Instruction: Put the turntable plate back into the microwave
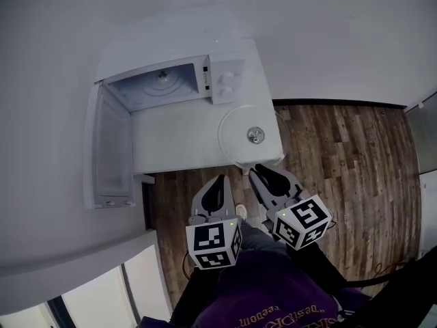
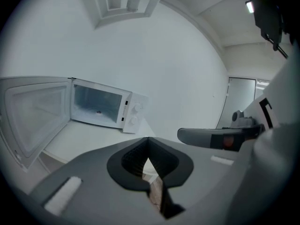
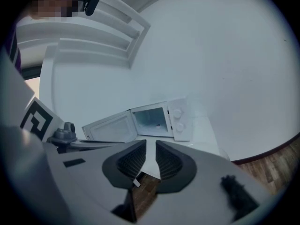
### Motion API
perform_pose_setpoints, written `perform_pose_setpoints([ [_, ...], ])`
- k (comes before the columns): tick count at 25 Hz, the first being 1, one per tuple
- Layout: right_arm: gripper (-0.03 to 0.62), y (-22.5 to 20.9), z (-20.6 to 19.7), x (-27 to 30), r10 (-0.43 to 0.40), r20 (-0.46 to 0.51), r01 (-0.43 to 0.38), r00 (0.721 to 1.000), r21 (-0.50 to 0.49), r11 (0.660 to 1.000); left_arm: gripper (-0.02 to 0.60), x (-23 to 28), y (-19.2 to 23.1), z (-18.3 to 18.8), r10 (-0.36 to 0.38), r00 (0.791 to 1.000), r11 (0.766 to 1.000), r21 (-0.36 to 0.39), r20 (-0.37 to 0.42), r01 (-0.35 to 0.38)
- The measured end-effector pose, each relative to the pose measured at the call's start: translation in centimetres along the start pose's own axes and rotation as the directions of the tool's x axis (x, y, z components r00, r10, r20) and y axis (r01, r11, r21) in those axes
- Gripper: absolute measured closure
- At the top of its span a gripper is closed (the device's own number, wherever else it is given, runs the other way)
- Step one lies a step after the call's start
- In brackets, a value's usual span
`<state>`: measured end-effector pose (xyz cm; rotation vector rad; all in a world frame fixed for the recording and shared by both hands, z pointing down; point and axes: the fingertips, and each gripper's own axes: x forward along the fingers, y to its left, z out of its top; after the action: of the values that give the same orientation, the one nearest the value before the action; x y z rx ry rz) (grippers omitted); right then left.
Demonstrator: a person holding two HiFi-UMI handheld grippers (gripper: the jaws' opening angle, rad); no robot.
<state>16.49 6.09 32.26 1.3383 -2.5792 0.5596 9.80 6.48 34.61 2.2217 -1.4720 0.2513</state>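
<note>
**Two grippers clear of the table, plate outside the oven**

Two hand-held grippers are level with each other over the wood floor (image 1: 341, 162), both pointing toward the white table (image 1: 177, 145) and angled slightly downward. The left gripper (image 1: 220, 181) has its jaws pressed together with nothing between them, as its own view confirms (image 2: 147, 142). The right gripper (image 1: 258, 171) has its jaws a little apart and empty (image 3: 150, 149). Neither gripper touches the table.

Legible marking: the marker cube on the left gripper (image 1: 214, 244) and the marker cube on the right gripper (image 1: 302, 222) carry black-and-white square patterns only, no lettering. The print on the person's purple garment (image 1: 273, 292) appears upside down and cannot be read in full. No brand is legible on the oven.

The turntable plate (image 1: 235, 132), round and clear with a small hub at its centre, lies flat on the table's near right corner, just in front of the control knobs (image 1: 225, 82). The microwave (image 1: 171, 80) stands at the back of the table with its door (image 1: 109, 149) swung fully open to the left. Its cavity holds no plate.
</note>
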Motion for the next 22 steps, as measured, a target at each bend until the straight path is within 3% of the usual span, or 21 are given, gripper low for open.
perform_pose_setpoints([
  [10, 0.526, -7.6, 0.6, 1.4, -0.049, -0.039, 0.05, 0.998, 0.025, 0.998, 0.578, 6.5, -0.3, 0.9, 0.037, 0.998, 0.999, -0.002, -0.047, -0.037],
  [15, 0.518, -9.5, -0.3, 2.1, -0.076, -0.071, 0.08, 0.995, 0.057, 0.995, 0.577, 8.7, -0.2, -0.1, -0.002, 0.993, 1.0, -0.009, -0.119, 0.001],
  [17, 0.514, -10.5, -0.8, 2.5, -0.099, -0.086, 0.106, 0.991, 0.076, 0.991, 0.49, 10.0, -0.3, -0.8, -0.043, 0.985, 0.999, -0.03, -0.165, 0.039],
  [22, 0.506, -13.4, -3.0, 2.7, -0.168, -0.145, 0.186, 0.975, 0.121, 0.975, 0.469, 12.0, 0.0, -4.8, -0.084, 0.943, 0.996, -0.068, -0.321, 0.065],
])
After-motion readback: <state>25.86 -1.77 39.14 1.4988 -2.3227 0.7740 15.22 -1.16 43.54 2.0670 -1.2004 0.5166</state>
